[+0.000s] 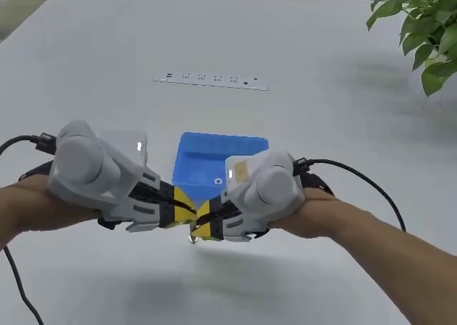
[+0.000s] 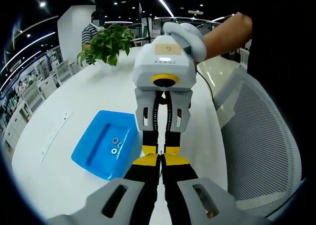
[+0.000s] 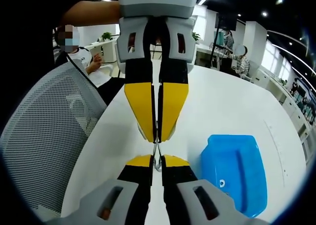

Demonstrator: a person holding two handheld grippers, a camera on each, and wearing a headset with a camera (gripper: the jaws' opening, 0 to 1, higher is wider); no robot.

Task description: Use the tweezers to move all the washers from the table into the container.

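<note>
We look down in the head view on a pale grey surface (image 1: 321, 111), where the left tool (image 1: 187, 209) and the right tool (image 1: 205, 223) meet tip to tip, just in front of a blue container (image 1: 246, 150). A white power strip (image 1: 211, 80) lies farther back, well apart from the container, and the leaves of a plant (image 1: 421, 25) hang in at the top right. From here the grey bodies of the tools cover most of the meeting point, and we make out just a small glint of metal below the tips. The right gripper view looks straight along that spot. There, thin metal tweezers (image 3: 156, 153) run between the two pairs of yellow tips. One end is pinched in the right tool's clenched jaws. The other is caught between the left tool's jaws, which are closed to a narrow slit. In that view the container sits to the right of the tips, near but not touching. The left gripper view looks down into the container, where a few small washers (image 2: 116, 146) lie close together on its floor, to the left of the tips and apart from them. A mesh chair back (image 2: 256, 151) stands at the right.
</note>
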